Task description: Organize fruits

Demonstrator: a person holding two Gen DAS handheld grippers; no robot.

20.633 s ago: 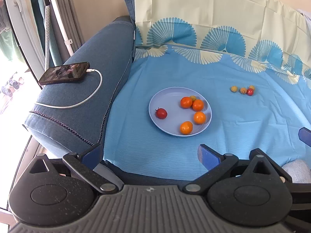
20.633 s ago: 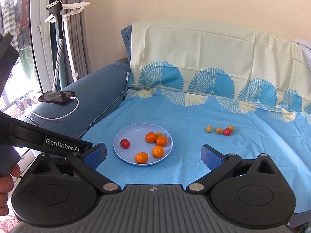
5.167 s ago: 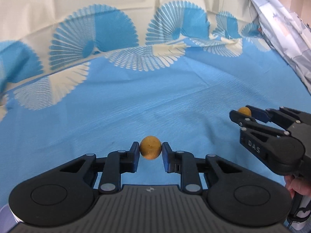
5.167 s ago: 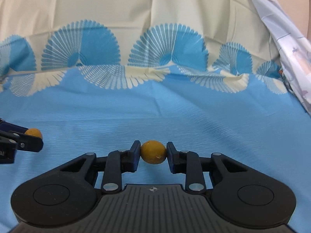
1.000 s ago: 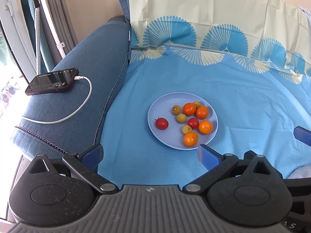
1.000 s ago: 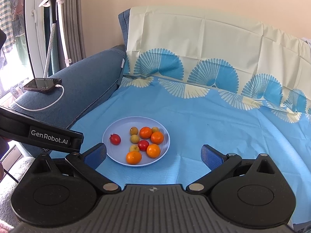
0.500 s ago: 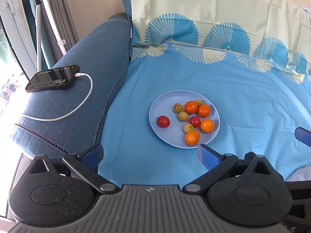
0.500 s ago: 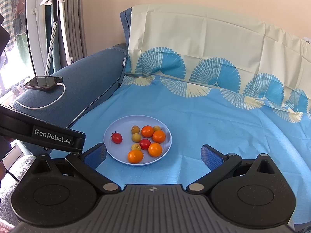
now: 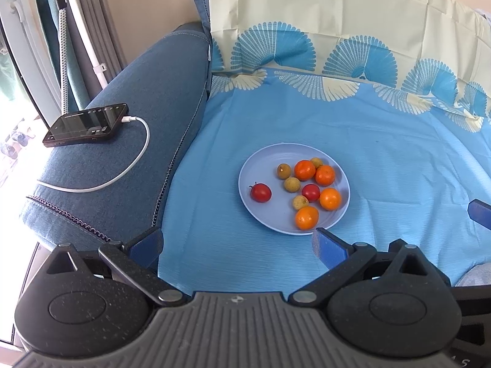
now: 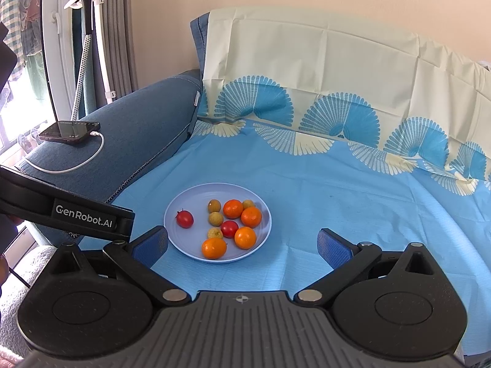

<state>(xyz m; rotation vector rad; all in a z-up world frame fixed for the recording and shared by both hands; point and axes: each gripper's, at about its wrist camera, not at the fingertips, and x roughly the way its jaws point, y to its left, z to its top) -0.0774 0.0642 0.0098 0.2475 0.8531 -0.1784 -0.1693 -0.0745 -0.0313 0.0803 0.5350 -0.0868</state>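
Blue cloth over the sofa seat carries the plate toward its near-left part, close to the armrest edge; no loose fruit shows on the cloth in either view, so the sorting looks done. All fruits sit on the plate: four oranges and a red one cluster at its right side among small yellowish ones, and one red fruit lies apart at the left. Left gripper and right gripper both hover back from the plate's near rim, jaws spread wide and empty, plate ahead and slightly left of the right one.
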